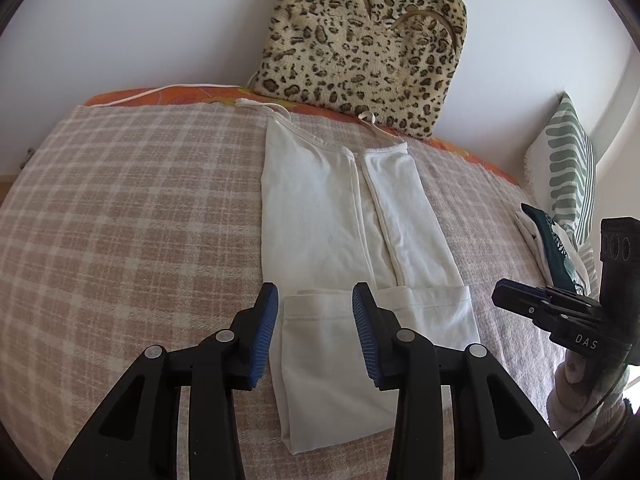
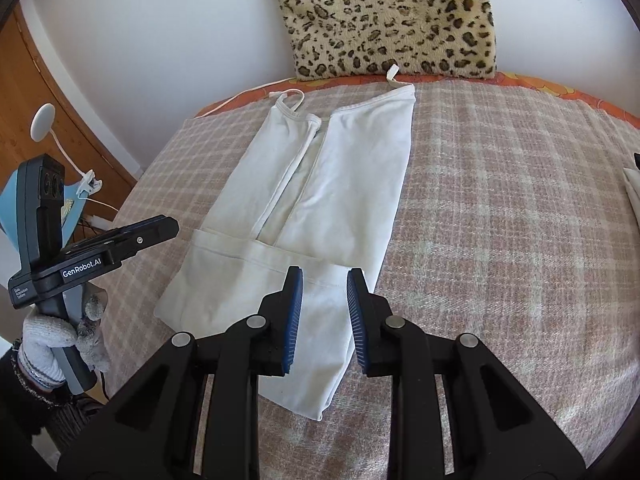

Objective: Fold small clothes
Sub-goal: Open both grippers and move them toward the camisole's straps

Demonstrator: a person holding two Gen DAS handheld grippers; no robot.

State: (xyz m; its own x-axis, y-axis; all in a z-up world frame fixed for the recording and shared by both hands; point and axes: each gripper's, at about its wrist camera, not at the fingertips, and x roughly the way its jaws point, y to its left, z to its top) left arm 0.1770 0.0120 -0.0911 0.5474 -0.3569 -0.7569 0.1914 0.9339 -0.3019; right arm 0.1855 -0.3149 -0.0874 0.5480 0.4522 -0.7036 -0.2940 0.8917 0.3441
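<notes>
Above the folded white camisole point(image 1: 328, 216), both hand-held grippers point(image 1: 315, 332) point(image 2: 324, 316) hover spread, gripping nothing

**Colours on the bed**

The top point(image 1: 340, 216) is plain white. The blanket point(image 1: 140, 208) under it has pink and cream checks. An orange sheet point(image 1: 180, 98) peeks out at the far edge. The furry cushion point(image 1: 360, 48) is tan with black and brown leopard spots. Another cushion point(image 1: 566, 168) is white with green leaf stripes. Each tool point(image 1: 316, 332) is black with 2 blue pads point(image 1: 266, 336). The glove point(image 2: 44, 340) is grey-white.
</notes>
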